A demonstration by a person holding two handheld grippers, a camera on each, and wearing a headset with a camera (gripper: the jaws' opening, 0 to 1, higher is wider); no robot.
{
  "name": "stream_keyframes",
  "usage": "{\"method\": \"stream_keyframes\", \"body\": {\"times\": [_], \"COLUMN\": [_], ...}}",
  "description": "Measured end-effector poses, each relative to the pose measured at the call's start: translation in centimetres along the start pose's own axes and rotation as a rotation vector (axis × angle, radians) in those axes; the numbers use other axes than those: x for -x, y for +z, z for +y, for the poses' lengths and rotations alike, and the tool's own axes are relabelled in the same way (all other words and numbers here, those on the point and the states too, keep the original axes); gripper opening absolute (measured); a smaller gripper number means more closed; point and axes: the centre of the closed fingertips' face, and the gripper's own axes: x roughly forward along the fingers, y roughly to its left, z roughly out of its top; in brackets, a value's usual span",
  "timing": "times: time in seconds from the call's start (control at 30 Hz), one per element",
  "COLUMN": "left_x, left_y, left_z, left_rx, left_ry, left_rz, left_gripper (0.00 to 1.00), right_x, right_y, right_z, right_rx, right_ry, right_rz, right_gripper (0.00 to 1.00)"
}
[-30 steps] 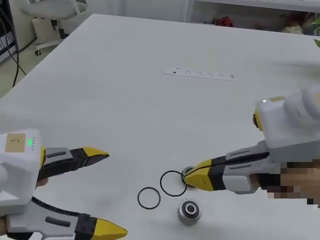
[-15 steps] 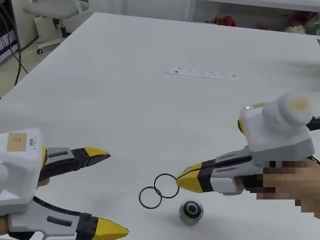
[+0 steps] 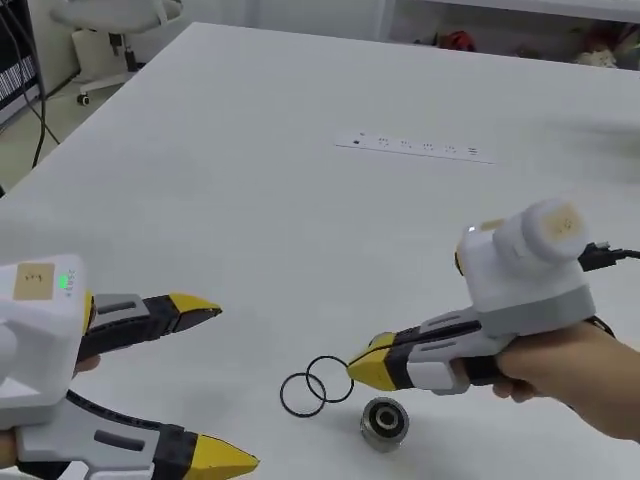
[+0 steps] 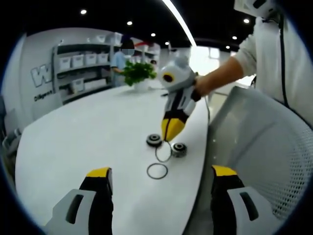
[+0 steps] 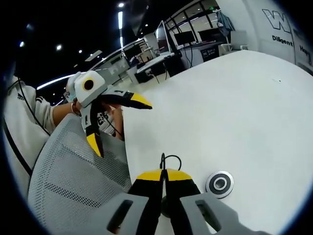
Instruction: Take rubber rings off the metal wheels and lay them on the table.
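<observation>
Right gripper [image 3: 352, 372] shifted left; jaws pinch rubber ring [image 3: 330, 379], overlapping laid ring [image 3: 302, 395] just beyond the tips; left gripper [image 3: 232, 387] gapes wide, farther off.

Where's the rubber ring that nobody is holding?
Head view: the loose ring lies flat on the table near its front edge, just left of the ring pinched by the right gripper, with a wheel to its right.

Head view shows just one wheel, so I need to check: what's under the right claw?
From the left gripper view, a second metal wheel sits just beyond the right claw tip. In the head view the claw covers it. The claw is shut on a rubber ring.
</observation>
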Motion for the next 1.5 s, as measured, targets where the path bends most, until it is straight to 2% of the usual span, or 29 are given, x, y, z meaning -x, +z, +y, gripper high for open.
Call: {"method": "stream_keyframes", "body": {"times": [0.5, 1.2, 1.5], "left_x": [0.1, 0.2, 0.2], "left_y": [-0.4, -0.5, -0.4], "left_z": [0.1, 0.2, 0.2], "left_rx": [0.011, 0.013, 0.008], "left_ry": [0.0, 0.002, 0.001], "left_rz": [0.007, 0.013, 0.016], "left_gripper": [0.83, 0.83, 0.83], "right_x": [-1.7, -2.0, -1.7], "right_y": [-1.4, -2.1, -2.5], "right_z": [-0.9, -2.6, -2.6], "right_rx": [-0.027, -0.035, -0.015], "right_ry": [-0.005, -0.058, -0.074], "right_rz": [0.049, 0.068, 0.091], "right_gripper": [0.0, 0.0, 0.03]}}
